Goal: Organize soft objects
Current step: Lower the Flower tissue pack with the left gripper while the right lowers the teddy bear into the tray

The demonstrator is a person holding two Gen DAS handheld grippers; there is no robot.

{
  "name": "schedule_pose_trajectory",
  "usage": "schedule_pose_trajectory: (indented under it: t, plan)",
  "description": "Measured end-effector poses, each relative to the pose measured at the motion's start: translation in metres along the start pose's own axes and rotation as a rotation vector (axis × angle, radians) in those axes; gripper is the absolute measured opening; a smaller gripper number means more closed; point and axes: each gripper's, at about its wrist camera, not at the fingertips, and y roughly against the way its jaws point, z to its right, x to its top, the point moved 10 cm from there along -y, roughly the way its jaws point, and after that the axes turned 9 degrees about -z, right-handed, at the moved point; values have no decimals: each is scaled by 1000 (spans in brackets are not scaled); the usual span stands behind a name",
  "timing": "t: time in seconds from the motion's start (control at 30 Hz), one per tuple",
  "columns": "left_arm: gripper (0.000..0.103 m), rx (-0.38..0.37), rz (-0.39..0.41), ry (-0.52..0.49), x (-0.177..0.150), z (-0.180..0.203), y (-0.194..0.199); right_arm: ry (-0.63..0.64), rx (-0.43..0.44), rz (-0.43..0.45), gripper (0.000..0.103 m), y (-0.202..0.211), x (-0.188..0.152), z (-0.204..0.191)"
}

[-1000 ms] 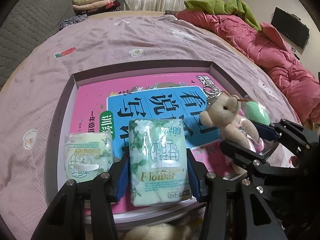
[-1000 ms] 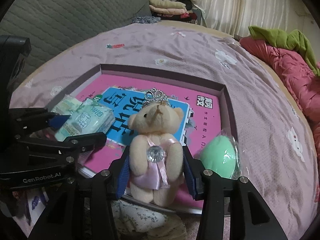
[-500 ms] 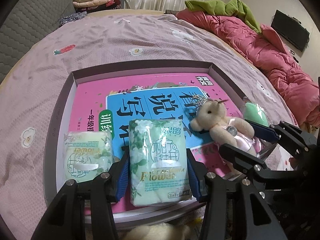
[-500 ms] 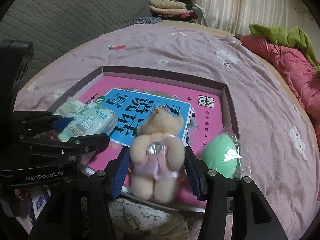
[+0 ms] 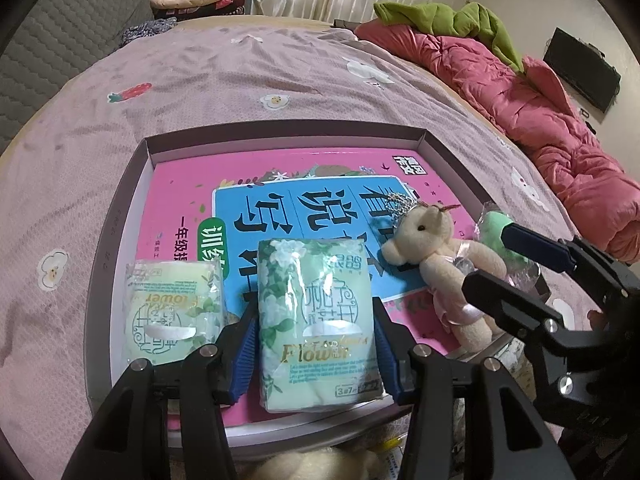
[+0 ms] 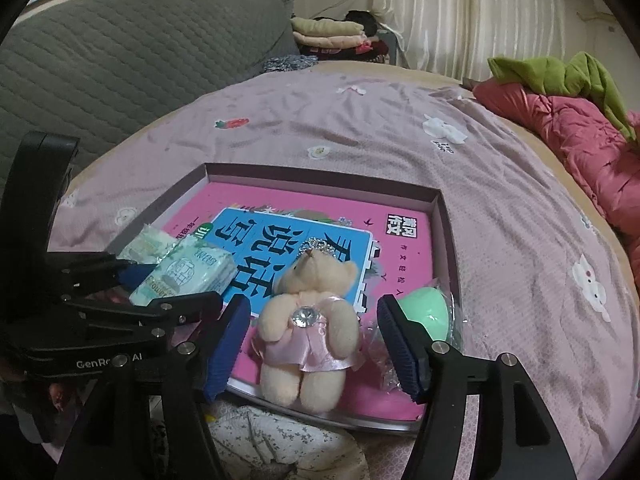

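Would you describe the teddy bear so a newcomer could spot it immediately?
On the purple bedspread sits a shallow tray lined with a pink book. At its near edge lies the teddy bear, between tissue packs and a green sponge: the only plush, with pink dress and tiara.

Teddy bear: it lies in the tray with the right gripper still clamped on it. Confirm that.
Not clamped. The right wrist view shows the right gripper with its jaws just opened, clear of the teddy bear, which does lie in the tray.

The box's [image 5: 120, 216] far half lies clear; tissue packs [image 5: 316, 320], teddy [image 6: 308, 316] and green sponge [image 6: 428, 312] crowd its near edge.
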Motion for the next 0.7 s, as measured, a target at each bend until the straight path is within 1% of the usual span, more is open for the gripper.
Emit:
schedule_pose_trajectory:
  t: [0.2, 0.7]
  plan:
    - [51, -13, -1, 8, 1, -1, 0, 1, 2, -3, 68, -1, 0, 0]
    - [54, -76, -2, 38, 2, 0, 4, 4, -8, 8, 68, 3, 0, 2]
